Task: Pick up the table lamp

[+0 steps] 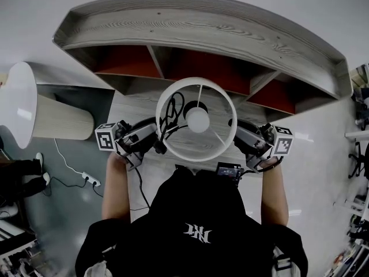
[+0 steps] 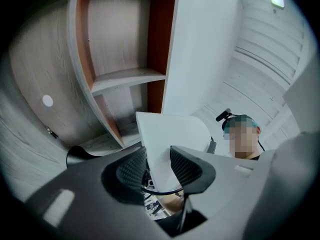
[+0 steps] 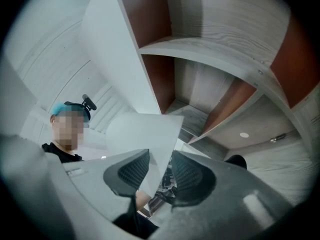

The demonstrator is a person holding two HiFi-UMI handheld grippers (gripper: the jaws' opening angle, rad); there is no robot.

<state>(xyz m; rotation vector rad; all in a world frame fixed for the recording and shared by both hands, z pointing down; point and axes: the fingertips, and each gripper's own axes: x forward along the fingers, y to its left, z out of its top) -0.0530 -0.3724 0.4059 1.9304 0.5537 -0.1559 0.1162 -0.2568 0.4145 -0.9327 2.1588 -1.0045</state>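
Lamp [image 1: 196, 120] hangs at frame centre, just ahead of my chest, and I look down through its open top. My left gripper [image 1: 154, 143] is clamped on its left wall and my right gripper [image 1: 237, 138] on its right wall. A black cord [image 1: 169, 115] loops inside the left rim. Beyond it a curved shelf [image 1: 202, 27] fills the top of the frame. A second lamp [image 1: 23, 105] stands at upper left, and a power strip [image 1: 89, 180] lies on the floor at left.
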